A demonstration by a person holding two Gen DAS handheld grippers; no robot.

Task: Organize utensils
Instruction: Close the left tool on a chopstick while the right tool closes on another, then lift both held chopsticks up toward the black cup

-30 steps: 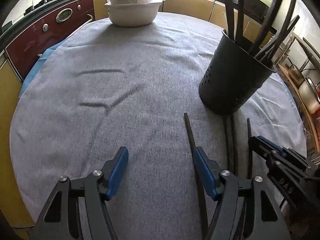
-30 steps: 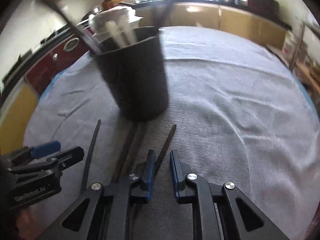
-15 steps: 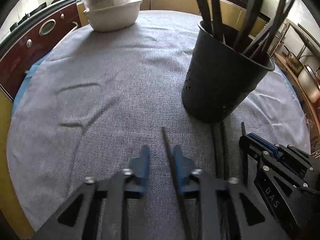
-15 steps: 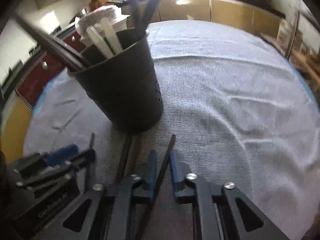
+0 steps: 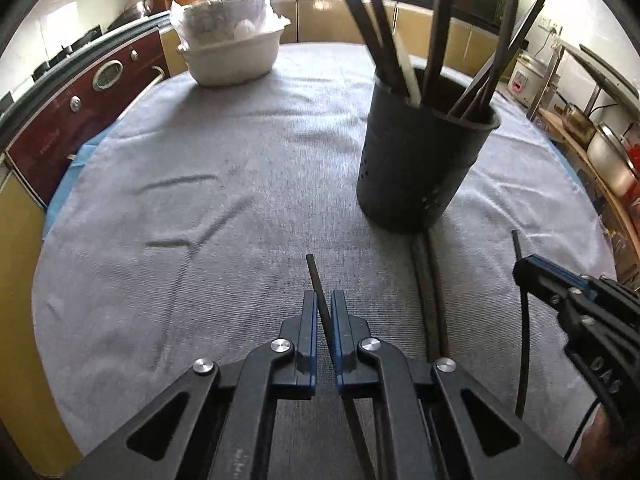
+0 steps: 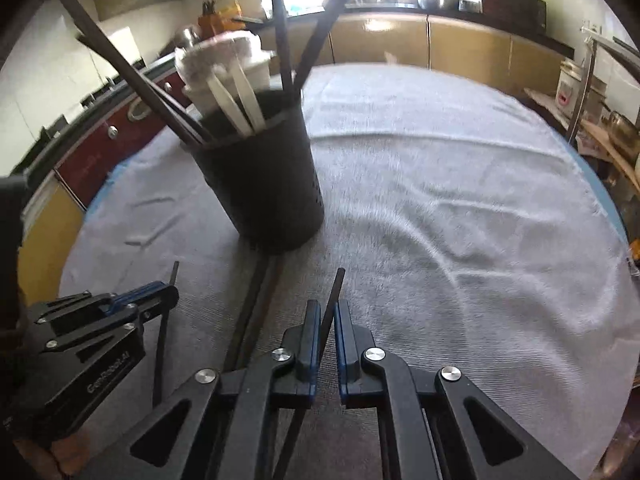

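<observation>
A black perforated utensil holder (image 5: 424,160) stands on the grey cloth and holds several dark chopsticks and white utensils; it also shows in the right wrist view (image 6: 264,188). My left gripper (image 5: 324,308) is shut on a dark chopstick (image 5: 316,280) that pokes out ahead of the fingertips. My right gripper (image 6: 328,316) is shut on another dark chopstick (image 6: 334,292). Two more dark chopsticks (image 5: 430,292) lie side by side on the cloth in front of the holder, between the grippers. Each gripper shows in the other's view: the right one (image 5: 532,272), the left one (image 6: 160,294).
A white bowl with a plastic-wrapped bundle (image 5: 230,52) stands at the far edge of the round table (image 5: 160,168). A dark red oven front (image 5: 76,104) is on the left. Pots on a rack (image 5: 608,152) are on the right.
My left gripper has closed from wide open onto its chopstick. My right gripper has tightened on its chopstick. Both have drawn back and up from the holder.
</observation>
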